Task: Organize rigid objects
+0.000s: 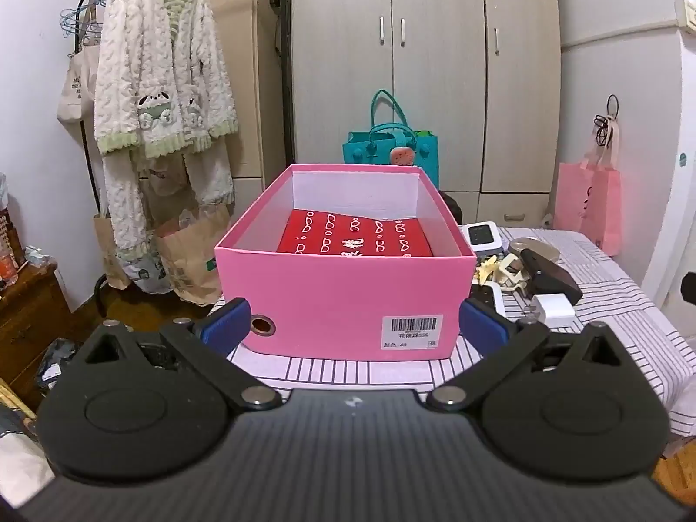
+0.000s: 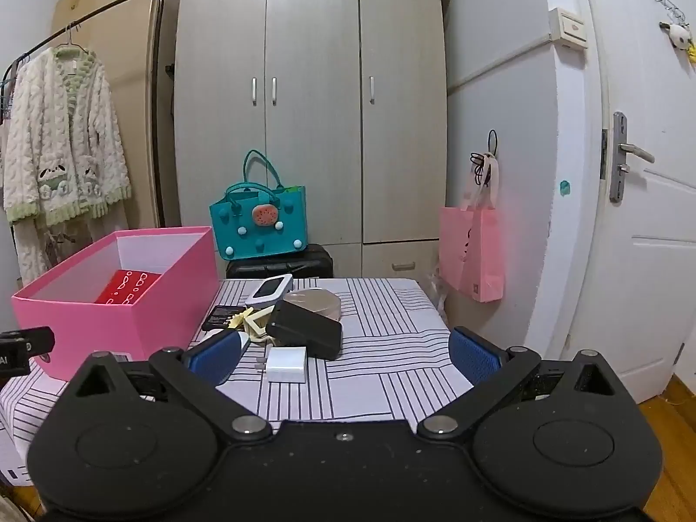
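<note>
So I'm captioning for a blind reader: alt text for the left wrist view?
An open pink cardboard box holding a red patterned packet sits on a striped tablecloth, just beyond the open left gripper. Small items, including a white charger plug, lie right of it.

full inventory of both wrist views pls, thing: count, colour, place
box: 1, pink, open, table left
packet: 1, red, inside box
table: 1, striped cloth
charger: 1, white, table front
case: 1, black, behind charger
hair clip: 1, cream, left of case
round tin: 1, grey, behind case
tote: 1, teal, on suitcase
bag: 1, pink, hanging right
wardrobe: 1, beige, back
left hand-held gripper: open, facing box
right hand-held gripper: open, empty
</note>
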{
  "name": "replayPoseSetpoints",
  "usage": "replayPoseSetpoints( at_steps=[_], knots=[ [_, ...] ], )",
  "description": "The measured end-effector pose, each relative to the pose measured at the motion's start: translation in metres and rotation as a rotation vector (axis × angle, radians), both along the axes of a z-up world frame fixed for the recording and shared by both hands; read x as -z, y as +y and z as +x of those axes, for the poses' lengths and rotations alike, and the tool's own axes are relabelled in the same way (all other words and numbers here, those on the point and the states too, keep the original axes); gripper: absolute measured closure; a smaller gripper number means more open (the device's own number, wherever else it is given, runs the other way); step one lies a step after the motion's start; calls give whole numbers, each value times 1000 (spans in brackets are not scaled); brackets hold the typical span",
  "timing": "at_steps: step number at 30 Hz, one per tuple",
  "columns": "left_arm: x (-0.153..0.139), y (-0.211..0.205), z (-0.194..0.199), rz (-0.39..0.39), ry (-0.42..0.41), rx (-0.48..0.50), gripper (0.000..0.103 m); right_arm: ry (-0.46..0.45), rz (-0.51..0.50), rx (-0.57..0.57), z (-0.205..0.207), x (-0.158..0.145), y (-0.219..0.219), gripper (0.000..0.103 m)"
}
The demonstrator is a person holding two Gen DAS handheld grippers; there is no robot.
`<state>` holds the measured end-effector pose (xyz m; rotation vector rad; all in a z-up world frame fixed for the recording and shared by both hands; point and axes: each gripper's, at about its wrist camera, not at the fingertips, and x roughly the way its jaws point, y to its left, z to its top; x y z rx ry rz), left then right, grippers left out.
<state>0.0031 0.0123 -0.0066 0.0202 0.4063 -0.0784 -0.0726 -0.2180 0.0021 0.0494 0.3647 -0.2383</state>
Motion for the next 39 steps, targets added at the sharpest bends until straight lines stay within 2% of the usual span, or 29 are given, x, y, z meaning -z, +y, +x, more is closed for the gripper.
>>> replayPoseSetpoints(
  at_steps=[19, 39],
  knots=[
    [-5, 4, -16, -18, -45, 25, 0, -7, 13, 33, -8, 4, -5, 0],
    [-1, 3, -20, -8, -49, 22, 0, -1, 25, 0, -10, 12, 1, 0]
  ],
)
